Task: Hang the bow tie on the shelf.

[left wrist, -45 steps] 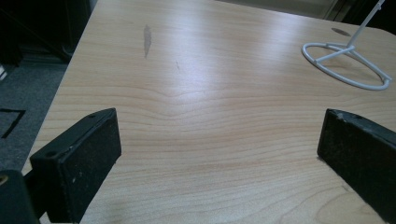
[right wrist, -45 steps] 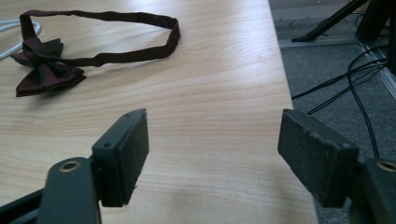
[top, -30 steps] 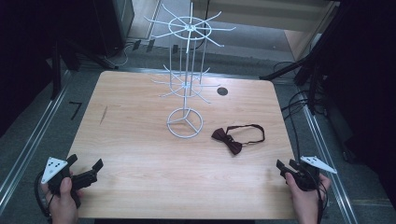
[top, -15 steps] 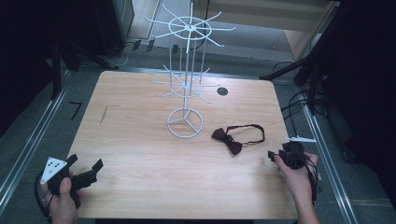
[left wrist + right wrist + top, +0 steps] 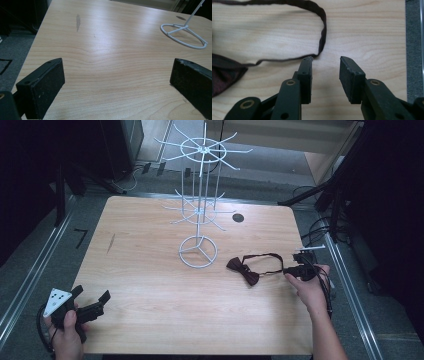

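Note:
A dark maroon bow tie (image 5: 243,269) lies flat on the wooden table (image 5: 150,275), right of the stand, and its thin strap (image 5: 265,256) loops toward the right edge. My right gripper (image 5: 292,269) sits low at the strap's right end. In the right gripper view it (image 5: 325,61) is open a little. The strap (image 5: 322,30) bends just ahead of the left jaw's tip, nothing lies between the jaws, and the bow (image 5: 224,72) shows at the left edge. My left gripper (image 5: 91,294) rests at the front left corner, wide open (image 5: 117,75) over bare wood.
A white wire display stand (image 5: 199,210) with spoked arms rises from a ring base (image 5: 198,251) at the table's middle back; that base (image 5: 184,37) also shows in the left gripper view. A round black grommet (image 5: 238,218) sits behind it. Cables (image 5: 315,227) lie off the right edge.
My right gripper has moved from the front right corner forward and left to the end of the bow tie's strap. The left gripper has stayed put.

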Tool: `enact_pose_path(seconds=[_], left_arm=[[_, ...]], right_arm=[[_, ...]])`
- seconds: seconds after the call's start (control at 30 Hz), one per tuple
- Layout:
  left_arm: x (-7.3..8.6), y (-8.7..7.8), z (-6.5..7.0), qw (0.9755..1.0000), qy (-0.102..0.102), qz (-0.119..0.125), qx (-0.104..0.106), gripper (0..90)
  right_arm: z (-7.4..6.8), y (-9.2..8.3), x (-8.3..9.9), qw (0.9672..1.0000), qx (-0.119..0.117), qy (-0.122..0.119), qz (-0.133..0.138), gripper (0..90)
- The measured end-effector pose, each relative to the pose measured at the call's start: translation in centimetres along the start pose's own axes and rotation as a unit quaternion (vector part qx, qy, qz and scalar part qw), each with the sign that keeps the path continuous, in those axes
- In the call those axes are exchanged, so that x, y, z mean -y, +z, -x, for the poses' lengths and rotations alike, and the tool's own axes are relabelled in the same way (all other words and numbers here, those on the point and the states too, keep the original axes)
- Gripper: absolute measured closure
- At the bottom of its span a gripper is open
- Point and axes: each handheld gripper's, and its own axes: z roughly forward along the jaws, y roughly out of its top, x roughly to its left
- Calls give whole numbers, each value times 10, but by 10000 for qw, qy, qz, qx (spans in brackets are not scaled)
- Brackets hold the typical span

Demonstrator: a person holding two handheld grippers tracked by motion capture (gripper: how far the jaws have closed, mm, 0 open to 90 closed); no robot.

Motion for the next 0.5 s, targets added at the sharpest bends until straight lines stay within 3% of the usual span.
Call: enact_pose_path(seconds=[0.3,0.5], left_arm=[[0,0,0,10000,6,-2,11,2],[0,0,0,10000,5,1,22,2]], right_arm=[[-3,16,-18,9996,-41,199,-200,673],[-4,26,-21,9992,-24,252,-303,782]])
